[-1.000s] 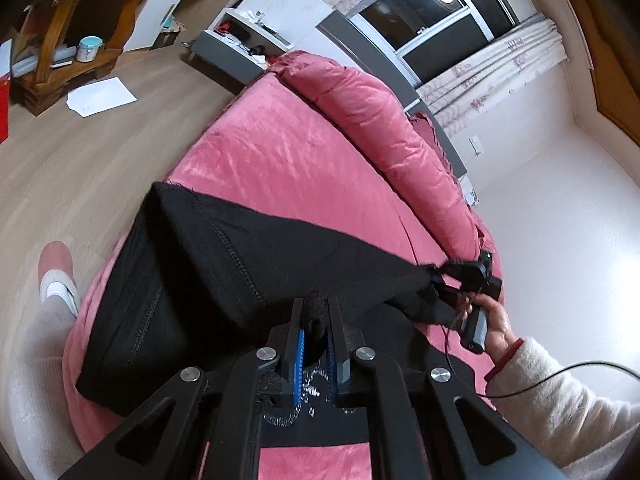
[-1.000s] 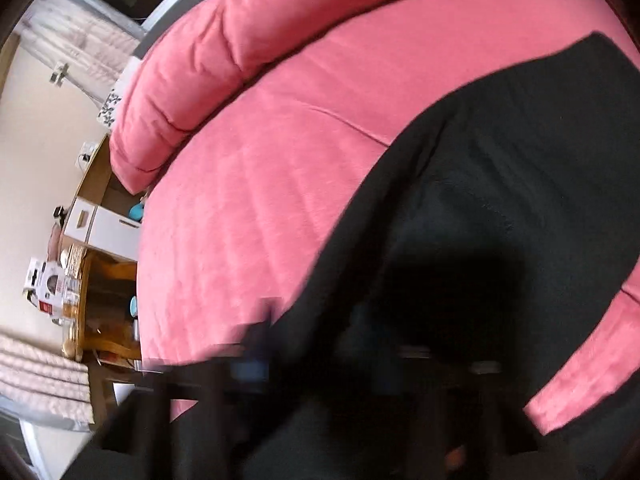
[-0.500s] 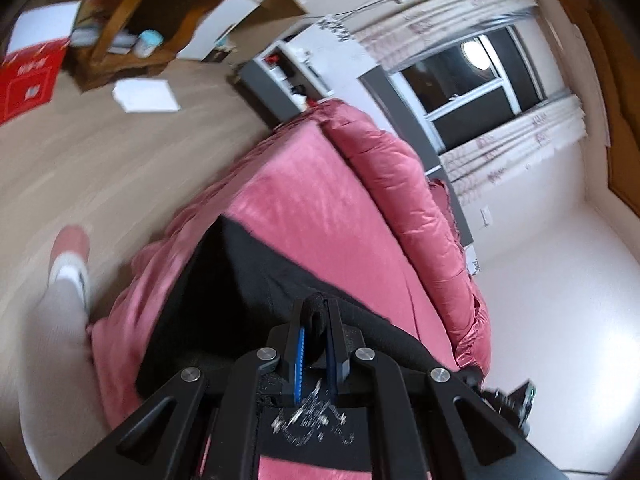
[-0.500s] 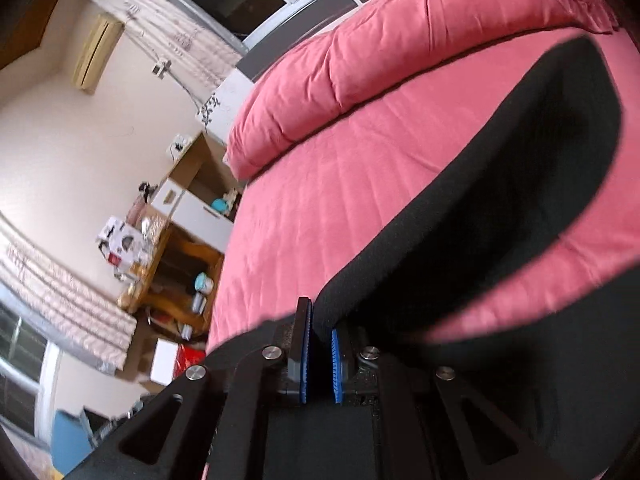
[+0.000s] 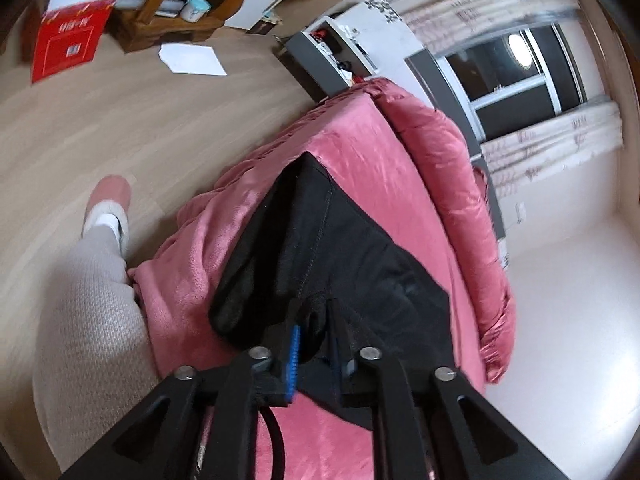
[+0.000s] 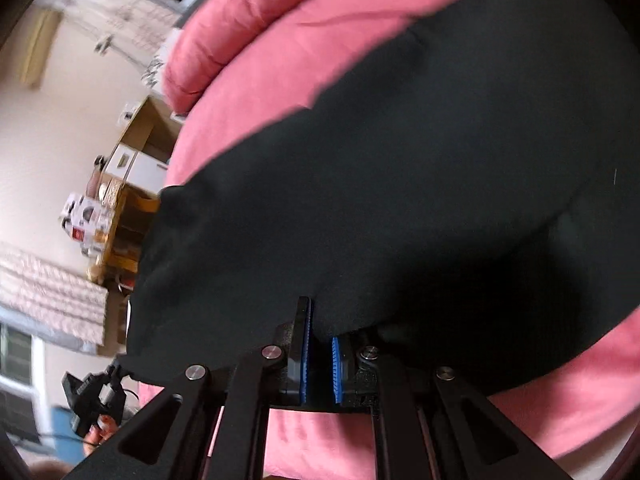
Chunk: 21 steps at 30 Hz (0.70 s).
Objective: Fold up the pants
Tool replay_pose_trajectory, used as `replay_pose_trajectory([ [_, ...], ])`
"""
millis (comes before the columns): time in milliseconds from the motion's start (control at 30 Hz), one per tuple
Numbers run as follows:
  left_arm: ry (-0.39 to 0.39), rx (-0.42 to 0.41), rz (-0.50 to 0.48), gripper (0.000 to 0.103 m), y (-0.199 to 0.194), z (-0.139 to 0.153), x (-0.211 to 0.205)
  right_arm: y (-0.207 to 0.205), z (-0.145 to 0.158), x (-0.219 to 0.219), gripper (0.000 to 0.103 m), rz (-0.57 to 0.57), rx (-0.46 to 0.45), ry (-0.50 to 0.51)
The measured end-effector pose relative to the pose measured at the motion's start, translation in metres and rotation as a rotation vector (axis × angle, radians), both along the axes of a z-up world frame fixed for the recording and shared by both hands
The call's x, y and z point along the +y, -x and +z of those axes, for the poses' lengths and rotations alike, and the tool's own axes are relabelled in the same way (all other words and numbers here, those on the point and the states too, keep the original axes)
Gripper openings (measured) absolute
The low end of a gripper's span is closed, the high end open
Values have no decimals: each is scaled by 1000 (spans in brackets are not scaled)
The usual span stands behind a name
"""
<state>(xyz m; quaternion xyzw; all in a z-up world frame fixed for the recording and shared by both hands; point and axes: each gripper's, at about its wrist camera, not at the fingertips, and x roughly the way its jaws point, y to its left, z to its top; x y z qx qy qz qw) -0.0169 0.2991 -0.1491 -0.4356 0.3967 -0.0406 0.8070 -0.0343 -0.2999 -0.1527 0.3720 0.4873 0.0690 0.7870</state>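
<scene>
The black pants (image 5: 340, 248) lie over the pink bed (image 5: 372, 168), one end reaching toward the far corner. My left gripper (image 5: 314, 336) is shut on a bunched edge of the pants, lifted near the bed's front edge. In the right wrist view the pants (image 6: 420, 184) fill most of the frame. My right gripper (image 6: 320, 356) is shut on their near edge, cloth pinched between the blue pads (image 6: 335, 368). The left gripper (image 6: 96, 392) shows small at lower left, holding the other end.
A thick pink duvet roll (image 5: 448, 168) runs along the bed's far side. My leg and slipper (image 5: 108, 208) stand on the wood floor left of the bed. A wooden shelf (image 5: 176, 0), a red box (image 5: 68, 48) and white paper (image 5: 192, 60) lie beyond.
Both grippers have lifted and pulled the pants toward the bed's near edge. The left view has swung toward the floor and my leg. The right view now has cloth filling it.
</scene>
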Motion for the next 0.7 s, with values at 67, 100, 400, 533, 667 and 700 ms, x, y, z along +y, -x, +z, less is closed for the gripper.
replay_pose_trajectory([
  [67,41,-23,11,35,4,2,2,0,-1,-2,9,-4,-3,-14],
  [100,75,-29,26,40,7,2,5,0,0,-1,9,3,-7,-4],
  [400,161,94,94,47,27,-1,22,1,0,-2,11,4,-19,-19],
  [533,156,158,60,47,31,-2,20,2,4,-12,17,-20,-31,-27],
  [667,220,152,3,47,22,-5,8,0,9,-24,20,-55,-37,-35],
  [700,220,158,-2,46,18,-6,5,-2,8,-27,20,-65,-36,-38],
])
